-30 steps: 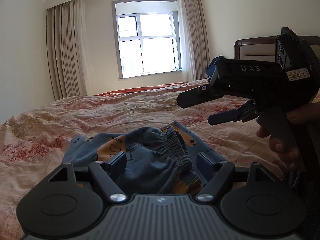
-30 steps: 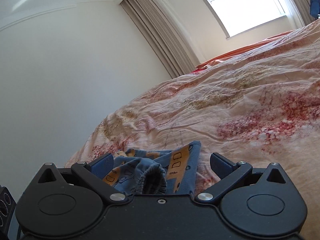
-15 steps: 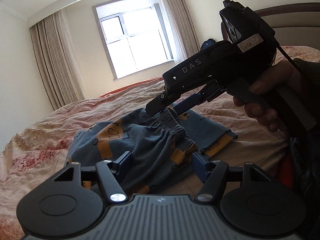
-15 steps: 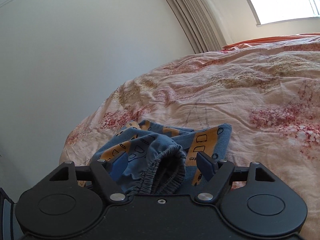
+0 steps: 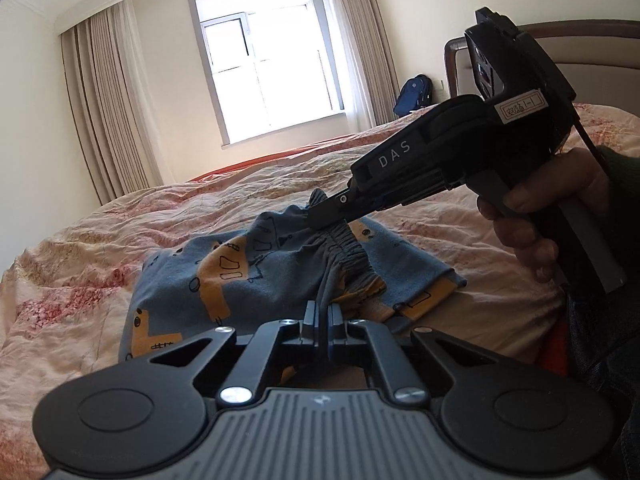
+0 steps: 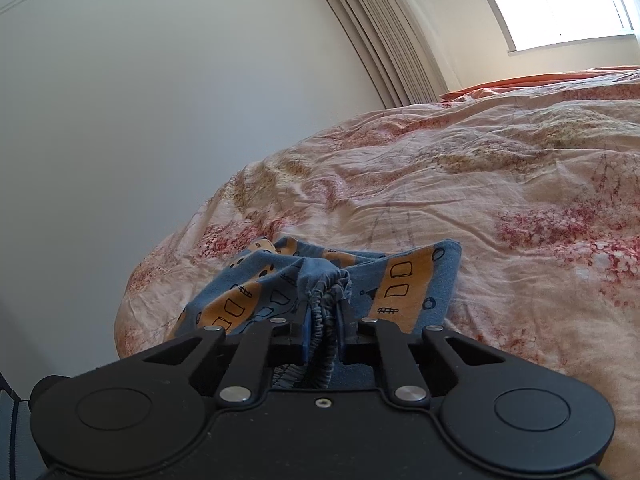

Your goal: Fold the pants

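Now both hand-held grippers pinch pants waistband; bedspread open beyond.

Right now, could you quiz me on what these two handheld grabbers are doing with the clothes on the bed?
1. True or false: the right gripper is clamped on the gathered waistband of the pants.
2. What lies under the pants: A) a wooden table, B) a floral bedspread, C) a carpet?
3. Fill in: the left gripper is ____ on the pants fabric.

Key:
1. True; its jaws have just been closing, with the elastic bunched between them.
2. B.
3. Shut; its jaws have just closed together on a fold.
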`<state>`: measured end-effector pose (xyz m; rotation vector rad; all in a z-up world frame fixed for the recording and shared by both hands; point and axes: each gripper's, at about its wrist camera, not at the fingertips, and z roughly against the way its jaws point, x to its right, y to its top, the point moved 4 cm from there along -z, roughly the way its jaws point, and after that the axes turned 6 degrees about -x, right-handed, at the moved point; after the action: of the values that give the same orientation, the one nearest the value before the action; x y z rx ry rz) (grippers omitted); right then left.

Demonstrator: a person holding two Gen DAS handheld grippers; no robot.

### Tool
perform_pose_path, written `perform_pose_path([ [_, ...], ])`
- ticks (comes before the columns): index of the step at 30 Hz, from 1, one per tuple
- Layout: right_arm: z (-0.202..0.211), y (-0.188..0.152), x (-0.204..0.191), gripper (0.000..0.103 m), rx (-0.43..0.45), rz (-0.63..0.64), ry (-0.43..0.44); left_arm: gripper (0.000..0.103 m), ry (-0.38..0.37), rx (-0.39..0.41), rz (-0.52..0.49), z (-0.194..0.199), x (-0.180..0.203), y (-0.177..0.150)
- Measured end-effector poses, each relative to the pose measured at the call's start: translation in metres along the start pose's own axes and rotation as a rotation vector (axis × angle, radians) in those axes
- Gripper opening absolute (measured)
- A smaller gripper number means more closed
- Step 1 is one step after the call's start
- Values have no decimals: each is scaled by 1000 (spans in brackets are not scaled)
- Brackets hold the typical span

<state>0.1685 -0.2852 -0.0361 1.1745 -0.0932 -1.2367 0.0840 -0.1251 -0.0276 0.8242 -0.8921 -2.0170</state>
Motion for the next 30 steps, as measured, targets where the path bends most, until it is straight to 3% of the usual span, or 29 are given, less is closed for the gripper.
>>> perform_pose_path([
  [9, 28, 7, 13, 12, 113, -90, -15, 2, -88, 35, 74, -3, 11, 15],
  [16, 18, -1, 24, 15, 39, -117, -114, 4, -118, 0, 116, -13, 12, 8],
  [18, 18, -2, 23, 21, 38, -108, -118, 6, -133, 1, 137, -10, 10, 8],
  [24, 22, 0, 20, 40, 74, -94, -124, 38, -182, -1, 213, -1, 5, 11],
  [25, 23, 0, 19, 42, 82, -90, -123, 50, -180, 3, 226, 1, 4, 12],
  [26, 25, 1, 19, 48, 91, -87, -121, 60, -170, 10, 237, 4, 3, 11],
  [27, 26, 1, 18, 58, 98, -86, -121, 63, -160, 16, 243, 7, 3, 12],
  [30, 29, 2, 17, 75, 120, -81, -123, 79, -151, 25, 254, 13, 1, 15],
])
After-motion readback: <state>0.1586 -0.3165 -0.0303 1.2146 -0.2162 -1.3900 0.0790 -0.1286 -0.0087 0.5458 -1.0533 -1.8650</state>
